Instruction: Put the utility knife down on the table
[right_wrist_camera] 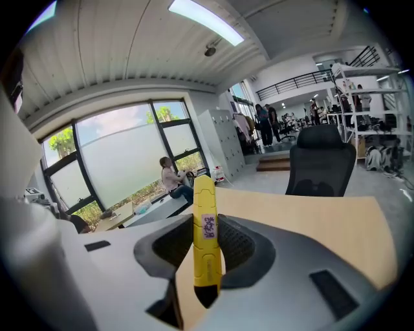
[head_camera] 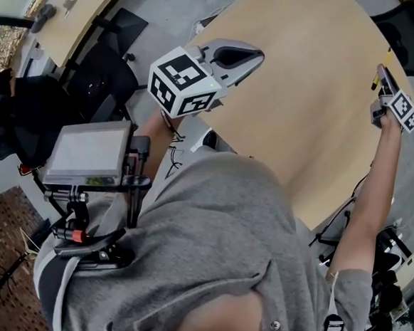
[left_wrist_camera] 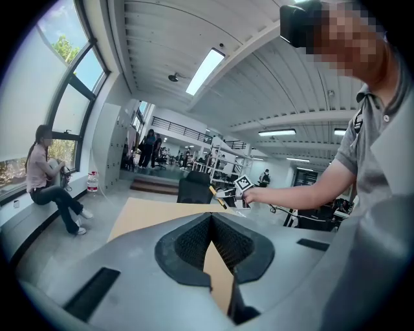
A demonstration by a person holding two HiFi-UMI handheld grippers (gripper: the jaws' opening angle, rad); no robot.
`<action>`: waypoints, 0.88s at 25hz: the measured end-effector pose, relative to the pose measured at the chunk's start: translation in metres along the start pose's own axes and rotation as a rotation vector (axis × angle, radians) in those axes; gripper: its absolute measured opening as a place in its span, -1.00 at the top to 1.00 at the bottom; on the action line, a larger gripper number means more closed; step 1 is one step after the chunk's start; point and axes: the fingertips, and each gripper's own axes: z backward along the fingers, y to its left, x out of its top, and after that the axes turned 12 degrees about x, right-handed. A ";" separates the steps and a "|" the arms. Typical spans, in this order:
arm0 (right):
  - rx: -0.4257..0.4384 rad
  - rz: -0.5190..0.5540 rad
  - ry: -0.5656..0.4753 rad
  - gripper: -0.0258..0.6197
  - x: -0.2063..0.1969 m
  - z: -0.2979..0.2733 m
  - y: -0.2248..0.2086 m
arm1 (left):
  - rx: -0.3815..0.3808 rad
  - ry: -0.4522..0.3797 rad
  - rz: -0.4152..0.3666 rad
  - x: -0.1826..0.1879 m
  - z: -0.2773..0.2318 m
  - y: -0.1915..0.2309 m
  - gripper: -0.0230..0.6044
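**View comparison.** The right gripper view shows what the head view barely shows. My right gripper (right_wrist_camera: 206, 223) has its jaws clamped on the utility knife (right_wrist_camera: 206, 239), a yellow body with a small label. The knife stands lengthwise between the pads, and its far end projects beyond the jaw tips. In the head view only a sliver of the yellow utility knife (head_camera: 376, 80) appears ahead of the right gripper (head_camera: 384, 76). The left gripper view shows the same knife (left_wrist_camera: 217, 198) from the side, slanting out of the right gripper (left_wrist_camera: 234, 191) above the far end of the table (left_wrist_camera: 149, 216). The knife is in the grip, not lying on the table.

**Left gripper.** The left gripper view shows my left gripper (left_wrist_camera: 210, 223) with its jaws brought together and nothing between them.

**Arm pose.** In the head view my right arm is stretched out almost straight to the far right edge of the table (head_camera: 305, 97). My left arm is bent, holding the left gripper (head_camera: 257, 56) at the near left edge.

**Surface and room.** The table top is bare light wood. The right gripper view shows tall windows (right_wrist_camera: 129, 158), a seated person (right_wrist_camera: 173, 178) beside them and a black office chair (right_wrist_camera: 320, 161) at the table's far side. Strip lights run along a pale ribbed ceiling.
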 end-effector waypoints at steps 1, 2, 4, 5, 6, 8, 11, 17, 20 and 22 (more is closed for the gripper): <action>-0.005 -0.004 0.008 0.55 -0.002 -0.002 -0.005 | 0.000 0.002 0.001 0.000 0.000 0.000 0.91; -0.012 -0.007 0.017 0.55 -0.004 -0.005 -0.010 | 0.000 0.004 0.002 -0.001 -0.001 -0.001 0.91; -0.025 -0.009 0.032 0.55 -0.008 -0.008 -0.019 | 0.000 0.008 0.002 -0.001 -0.001 -0.001 0.91; -0.032 -0.010 0.039 0.55 -0.009 -0.009 -0.023 | 0.000 0.010 0.002 -0.002 -0.001 -0.002 0.91; -0.039 -0.011 0.047 0.55 -0.011 -0.011 -0.027 | -0.001 0.011 0.002 -0.002 -0.001 -0.002 0.91; -0.050 -0.016 0.061 0.55 -0.016 -0.014 -0.035 | -0.003 0.014 0.002 -0.003 -0.002 -0.003 0.91; -0.067 -0.026 0.082 0.55 -0.023 -0.020 -0.046 | -0.004 0.020 0.001 -0.004 -0.002 -0.003 0.91; -0.105 -0.051 0.120 0.55 -0.039 -0.026 -0.066 | -0.008 0.030 0.003 -0.006 -0.003 -0.006 0.91; -0.122 -0.053 0.150 0.55 -0.047 -0.028 -0.075 | -0.011 0.036 0.005 -0.007 -0.005 -0.007 0.91; -0.134 -0.056 0.167 0.55 -0.053 -0.028 -0.081 | -0.014 0.042 0.005 -0.008 -0.005 -0.008 0.91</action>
